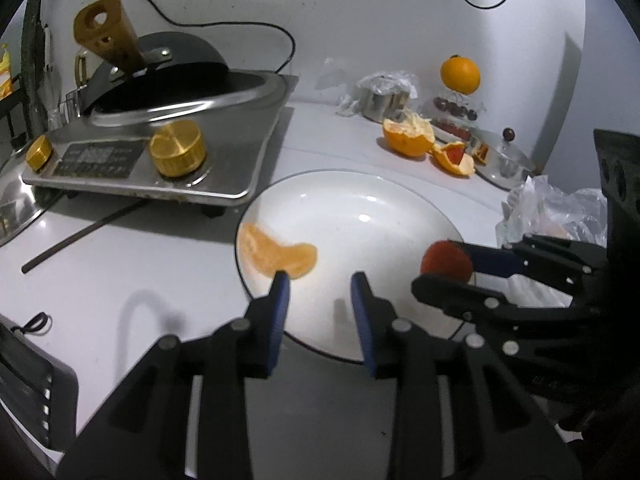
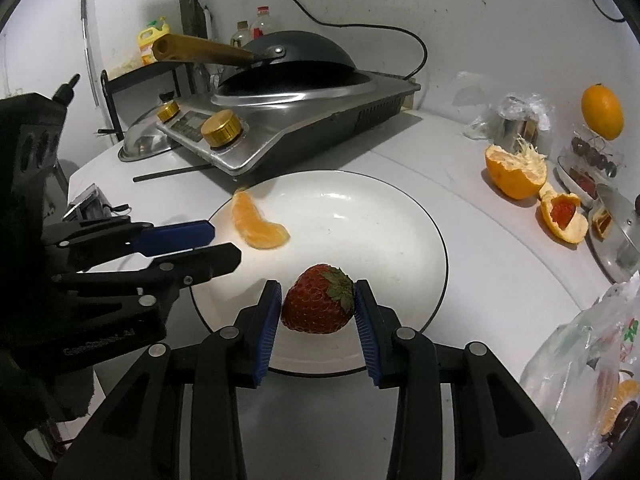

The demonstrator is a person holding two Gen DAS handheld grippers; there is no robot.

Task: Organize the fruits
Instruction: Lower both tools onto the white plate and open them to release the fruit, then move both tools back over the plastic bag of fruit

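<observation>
A white plate lies on the white counter. Orange segments rest at its left edge. My right gripper is shut on a red strawberry with green leaves, low over the plate's near part; in the left wrist view the strawberry sits between its fingers at the plate's right rim. My left gripper is open and empty over the plate's near edge, its left fingertip just in front of the orange segments; it also shows in the right wrist view.
A steel induction cooker with gold knobs and a dark wok stands behind the plate. Orange peels, a whole orange, fruit trays and plastic bags lie at the right. A chopstick lies at the left.
</observation>
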